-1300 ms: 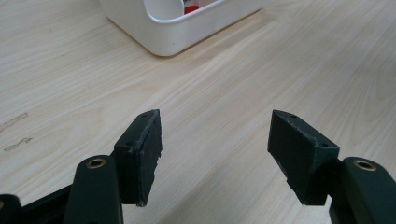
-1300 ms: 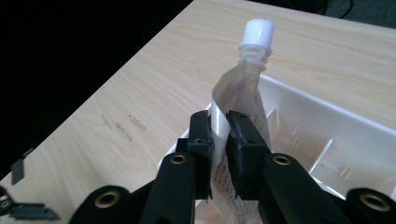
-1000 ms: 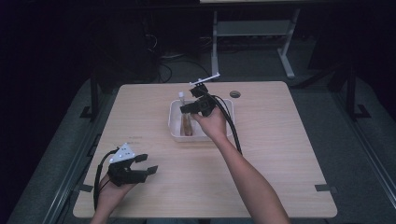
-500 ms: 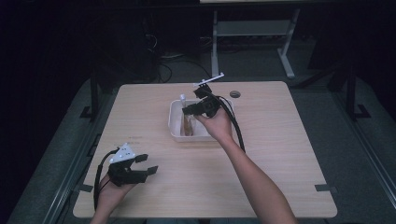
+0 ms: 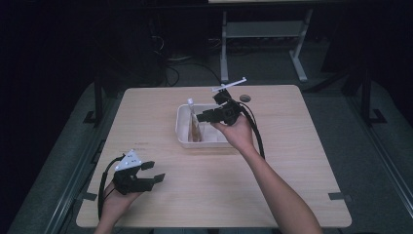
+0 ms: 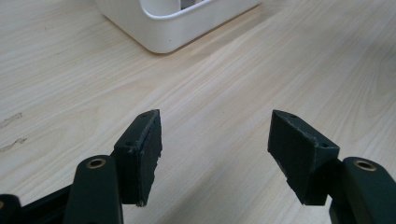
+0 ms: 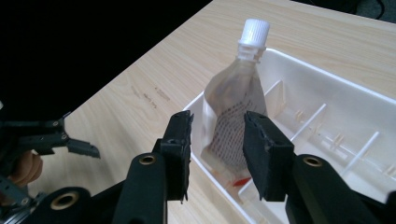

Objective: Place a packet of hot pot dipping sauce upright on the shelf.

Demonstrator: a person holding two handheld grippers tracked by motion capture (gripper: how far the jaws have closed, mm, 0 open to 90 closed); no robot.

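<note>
The spouted pouch [image 7: 236,107] stands nearly upright in the end compartment of the white divided tray [image 5: 182,139], at the tray's left end in the high view, leaning slightly, its white cap [image 7: 255,31] uppermost. The right tongs [image 7: 215,149] hover above and just short of the pouch with the jaws parted; the gap between them is empty, and the pouch is seen through that gap, not in contact with either pad. In the high view the right tongs [image 5: 204,115] sit over the tray beside the pouch [image 5: 195,127].

Judged status: the pouch is seated in the tray, with no grip on it. Whether the placement is complete or a grasp is about to begin cannot be told.

The left tongs [image 6: 215,156] rest low over the bare table [image 6: 224,79], jaws wide apart and holding nothing, well apart from the tray. In the high view the left tongs [image 5: 151,173] lie near the table's front-left corner.

Surroundings: the remaining tray compartments, set off by thin dividers [image 7: 317,116], appear empty. A small dark round object [image 5: 245,98] lies on the table behind the tray. The tray wall and the dividers stand close around the pouch's base.
</note>
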